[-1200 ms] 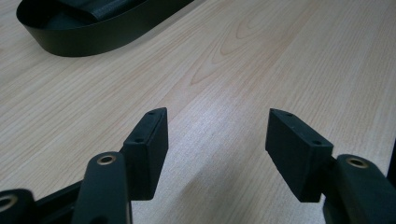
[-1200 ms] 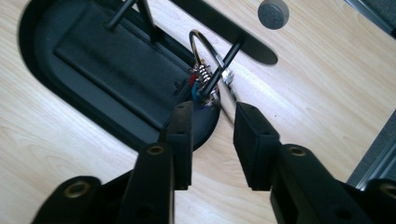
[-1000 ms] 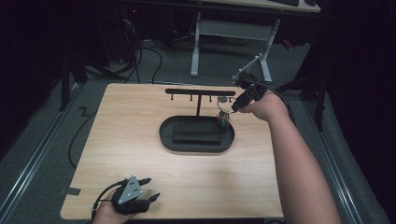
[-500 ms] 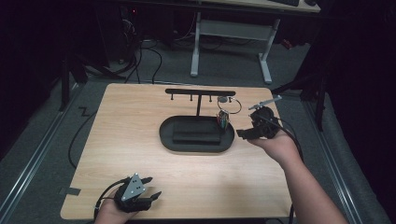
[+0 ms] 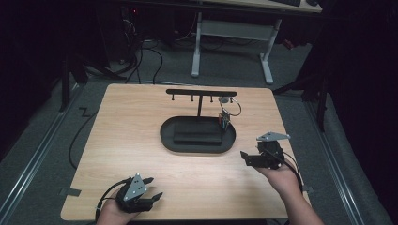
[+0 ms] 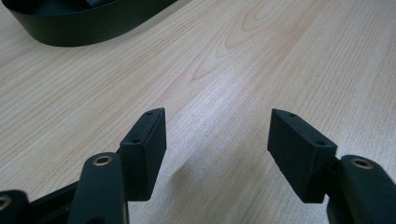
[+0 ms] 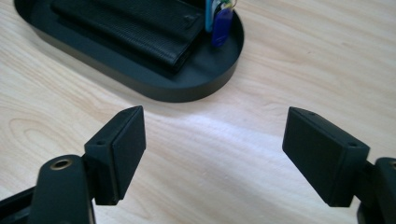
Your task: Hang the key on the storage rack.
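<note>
A black oval tray (image 5: 169, 140) sits mid-table with a black wallet (image 5: 197, 132) lying in it and a T-shaped hook stand (image 5: 201, 93) rising from its back. A key ring with coloured tags (image 5: 225, 117) hangs from the stand's right end. My right gripper (image 5: 245, 158) is open over bare wood to the right of the tray, nothing between its jaws. In the right gripper view the tray (image 7: 154, 84), wallet (image 7: 140, 28) and blue tag (image 7: 222, 19) lie ahead. My left gripper (image 5: 152, 187) rests open at the near left edge, facing the tray (image 6: 84, 28).
The wooden table (image 5: 126, 131) is bordered by grey floor with cables (image 5: 75, 140) at left. A white desk frame (image 5: 230, 33) stands behind the table. Dark surroundings close in on both sides.
My right gripper has drawn back from the key ring at the stand's right end toward the near right of the table, empty. The left gripper has stayed put.
</note>
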### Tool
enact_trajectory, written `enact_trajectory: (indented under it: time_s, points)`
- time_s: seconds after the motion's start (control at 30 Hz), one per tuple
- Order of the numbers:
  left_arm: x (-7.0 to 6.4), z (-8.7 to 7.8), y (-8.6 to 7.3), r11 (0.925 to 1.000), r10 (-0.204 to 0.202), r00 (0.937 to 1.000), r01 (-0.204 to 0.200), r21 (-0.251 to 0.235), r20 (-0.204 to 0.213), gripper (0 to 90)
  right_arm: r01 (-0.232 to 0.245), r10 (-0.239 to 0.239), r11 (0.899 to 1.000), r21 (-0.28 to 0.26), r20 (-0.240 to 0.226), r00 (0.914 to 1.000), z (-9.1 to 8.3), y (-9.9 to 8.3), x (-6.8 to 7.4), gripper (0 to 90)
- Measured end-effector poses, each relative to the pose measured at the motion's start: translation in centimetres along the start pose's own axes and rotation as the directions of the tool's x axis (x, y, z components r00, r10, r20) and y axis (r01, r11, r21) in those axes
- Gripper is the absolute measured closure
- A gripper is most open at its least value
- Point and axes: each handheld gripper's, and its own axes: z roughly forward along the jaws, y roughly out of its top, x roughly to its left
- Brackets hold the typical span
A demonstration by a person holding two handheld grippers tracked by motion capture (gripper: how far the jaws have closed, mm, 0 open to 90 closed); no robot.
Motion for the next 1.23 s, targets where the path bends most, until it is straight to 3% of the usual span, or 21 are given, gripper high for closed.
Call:
enact_trajectory:
  time_s: [0.13,0.23,0.47,0.5,0.57,0.6,0.63,0.83,0.97,1.13,1.23]
  points:
    - [0.1,0.0,0.0,1.0,-0.003,1.0,0.003,-0.002,-0.005,37.5,-0.034,0.032,0.997,-0.073,-0.036,0.9988,0.2,-2.3,0.6,21.3]
    - [0.3,-0.1,-0.1,0.9996,-0.026,0.9996,0.026,-0.005,0.009,37.0,-0.051,0.046,0.991,-0.123,-0.041,0.9981,0.4,-3.9,1.0,21.3]
    - [0.3,0.1,-0.2,0.999,-0.044,0.9989,0.045,-0.003,0.016,34.8,-0.041,0.036,0.981,-0.189,-0.029,0.9989,0.6,-7.4,2.5,20.5]
    - [0.2,0.2,-0.2,0.9988,-0.048,0.9988,0.048,-0.008,0.01,34.7,-0.02,0.017,0.974,-0.224,-0.012,0.9998,0.4,-9.2,3.3,19.8]
    - [0.2,0.2,-0.1,0.9984,-0.053,0.9986,0.053,-0.018,0.006,34.5,0.002,0.0,0.964,-0.265,0.005,1.0,0.0,-10.9,3.8,19.9]
    - [0.2,0.2,-0.1,0.9984,-0.053,0.9986,0.053,-0.018,0.006,34.2,0.002,0.0,0.964,-0.265,0.005,1.0,0.0,-10.9,3.8,19.9]
    - [0.1,0.2,0.0,0.9983,-0.052,0.9986,0.052,-0.026,0.005,34.2,-0.031,0.024,0.966,-0.258,-0.028,0.9993,-0.4,-11.6,4.2,17.8]
    - [-0.2,0.3,0.1,0.9993,-0.032,0.9995,0.032,-0.019,-0.007,33.2,-0.014,0.005,0.957,-0.291,-0.03,0.9995,-0.1,-11.3,5.1,17.9]
    - [-0.1,-0.1,-0.1,0.999,-0.034,0.9994,0.033,-0.03,-0.011,33.0,0.013,-0.022,0.963,-0.268,-0.029,0.9993,0.4,-11.2,5.6,18.0]
    - [0.3,-0.4,-0.1,0.9981,-0.045,0.999,0.045,-0.041,-0.007,33.0,0.004,-0.013,0.968,-0.249,-0.031,0.9994,0.7,-11.3,5.6,18.2]
    - [0.3,-0.5,0.1,0.9984,-0.055,0.9984,0.055,-0.014,-0.011,33.9,-0.011,0.003,0.967,-0.254,-0.031,0.9995,0.7,-11.3,5.5,18.2]
